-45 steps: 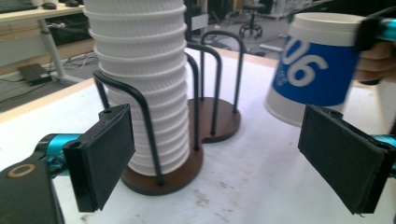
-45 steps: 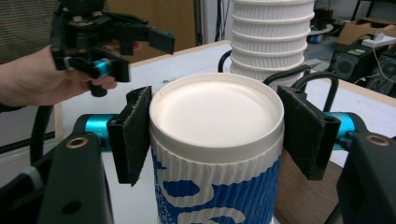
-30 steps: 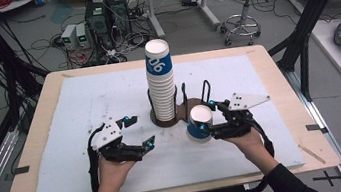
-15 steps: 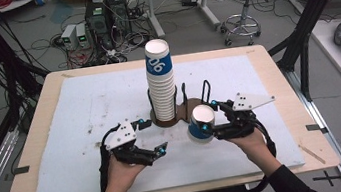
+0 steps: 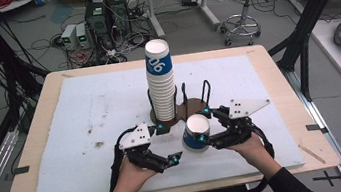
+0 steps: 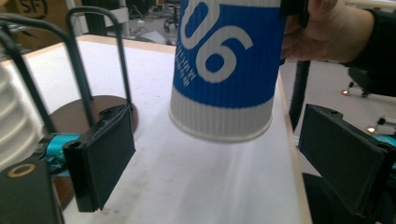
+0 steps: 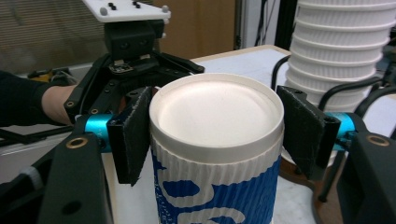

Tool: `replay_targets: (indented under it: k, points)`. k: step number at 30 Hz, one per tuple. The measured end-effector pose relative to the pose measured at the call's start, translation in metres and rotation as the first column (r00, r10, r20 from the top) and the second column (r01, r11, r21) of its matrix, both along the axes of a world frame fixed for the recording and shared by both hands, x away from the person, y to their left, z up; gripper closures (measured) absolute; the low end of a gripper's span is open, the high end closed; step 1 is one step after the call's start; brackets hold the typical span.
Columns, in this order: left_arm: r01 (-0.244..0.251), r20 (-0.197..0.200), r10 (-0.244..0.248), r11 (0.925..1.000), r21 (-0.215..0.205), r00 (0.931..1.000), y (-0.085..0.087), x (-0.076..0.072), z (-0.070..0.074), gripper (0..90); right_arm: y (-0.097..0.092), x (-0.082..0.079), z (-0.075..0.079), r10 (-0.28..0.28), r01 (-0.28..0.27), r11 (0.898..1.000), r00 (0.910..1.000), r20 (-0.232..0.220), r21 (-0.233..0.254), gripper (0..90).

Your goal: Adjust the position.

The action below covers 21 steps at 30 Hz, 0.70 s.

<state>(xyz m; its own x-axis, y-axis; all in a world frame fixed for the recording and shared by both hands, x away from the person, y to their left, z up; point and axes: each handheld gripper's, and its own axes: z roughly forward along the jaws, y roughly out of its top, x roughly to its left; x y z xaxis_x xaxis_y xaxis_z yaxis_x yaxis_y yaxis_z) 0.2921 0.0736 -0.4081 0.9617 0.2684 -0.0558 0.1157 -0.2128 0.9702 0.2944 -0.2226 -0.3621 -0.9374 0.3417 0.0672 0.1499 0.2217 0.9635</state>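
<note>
My right gripper (image 5: 203, 133) clamps the blue-and-white ribbed paper cup (image 5: 196, 134) upright above the white mat (image 5: 76, 119), just right of my left gripper (image 5: 164, 146), whose spread, empty jaws face its base.

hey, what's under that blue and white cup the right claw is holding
Bare white mat; the cup hangs clear above it in the right claw. The left claw sits open below. The cup's inside stays hidden.
</note>
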Motion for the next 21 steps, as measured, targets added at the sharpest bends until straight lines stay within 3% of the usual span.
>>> replay_targets:
  k: [11,21]
  points:
    - [0.056,-0.008,-0.056,0.9984,0.004,0.9984,-0.015,-0.002,-0.004,10.7,0.013,-0.006,-0.002,0.067,-0.067,0.998,0.9977,-0.015,-0.002,31.4]
    - [0.124,-0.018,-0.124,0.9923,-0.009,0.9922,-0.027,-0.003,-0.008,10.7,0.024,-0.009,-0.004,0.111,-0.110,0.994,0.9932,-0.035,0.011,31.4]
